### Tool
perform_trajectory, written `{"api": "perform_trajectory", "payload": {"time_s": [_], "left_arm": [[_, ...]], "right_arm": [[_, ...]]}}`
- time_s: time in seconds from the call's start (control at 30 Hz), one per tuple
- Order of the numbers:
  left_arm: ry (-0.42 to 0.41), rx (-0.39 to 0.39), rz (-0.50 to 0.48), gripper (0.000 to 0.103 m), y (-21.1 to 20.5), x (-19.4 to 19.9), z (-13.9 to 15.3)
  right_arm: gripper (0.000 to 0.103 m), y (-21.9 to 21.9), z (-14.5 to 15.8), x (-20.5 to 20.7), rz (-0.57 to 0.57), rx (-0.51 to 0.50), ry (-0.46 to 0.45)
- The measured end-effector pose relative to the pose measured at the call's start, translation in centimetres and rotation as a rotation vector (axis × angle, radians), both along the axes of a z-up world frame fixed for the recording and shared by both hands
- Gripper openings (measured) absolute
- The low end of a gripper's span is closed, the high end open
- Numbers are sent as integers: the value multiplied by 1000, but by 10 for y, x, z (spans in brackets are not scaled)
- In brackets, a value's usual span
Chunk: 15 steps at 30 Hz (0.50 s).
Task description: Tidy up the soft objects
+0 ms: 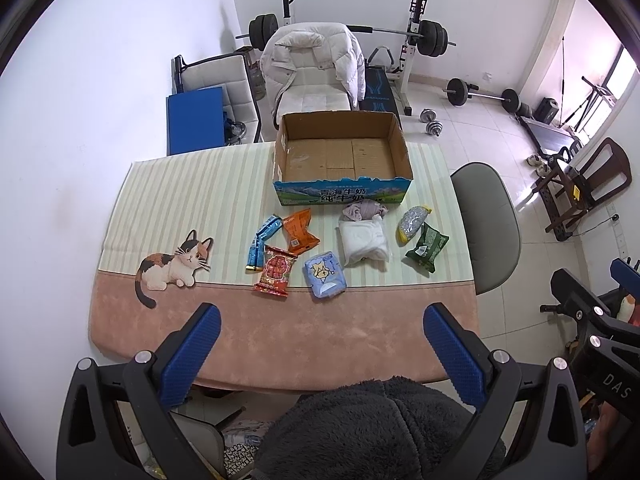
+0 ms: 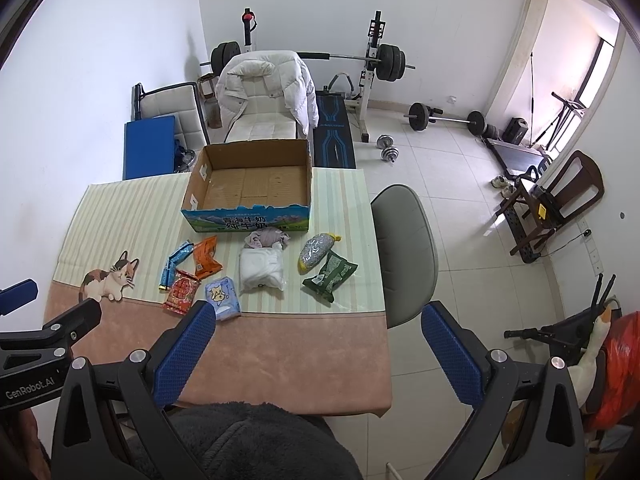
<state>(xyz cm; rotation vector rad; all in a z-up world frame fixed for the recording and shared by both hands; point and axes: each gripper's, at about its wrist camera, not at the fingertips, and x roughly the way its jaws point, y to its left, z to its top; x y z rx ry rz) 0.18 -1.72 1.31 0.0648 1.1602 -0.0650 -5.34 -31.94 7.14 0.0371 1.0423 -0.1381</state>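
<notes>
From the left wrist view, the left hand-held gripper hangs over the near, pink edge of the bench, its blue fingers spread wide with nothing between them. Straight ahead of it, across a bare strip of cloth, lie the soft things in a loose row in front of the cardboard box, which stands empty and open at the far side. Nearest this gripper are the red snack packet and the pale blue tissue pack, side by side at the seam of the cloth. The tissue pack's long axis runs roughly away from the gripper, leaning a little to the right. Further off are the white folded bundle and the green packet, both more to the right.

From the right wrist view, the right hand-held gripper is likewise spread and empty, but it sits beyond the bench's right corner, over the grey chair seat. Everything lies ahead and to its left. The green packet and the yellow-ended mesh bag are the closest to it, the box further on and left.

By my judgement the left side is better placed for the tissue pack and the red packet, the right for the green one.
</notes>
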Motion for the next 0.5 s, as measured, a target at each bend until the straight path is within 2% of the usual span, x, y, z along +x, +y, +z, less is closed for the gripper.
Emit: {"api": "perform_trajectory", "payload": {"time_s": [0.5], "left_arm": [[1,-9,-2,103,-7,-1,1]], "right_arm": [[103,0,-2,-2,1,-2,0]]}}
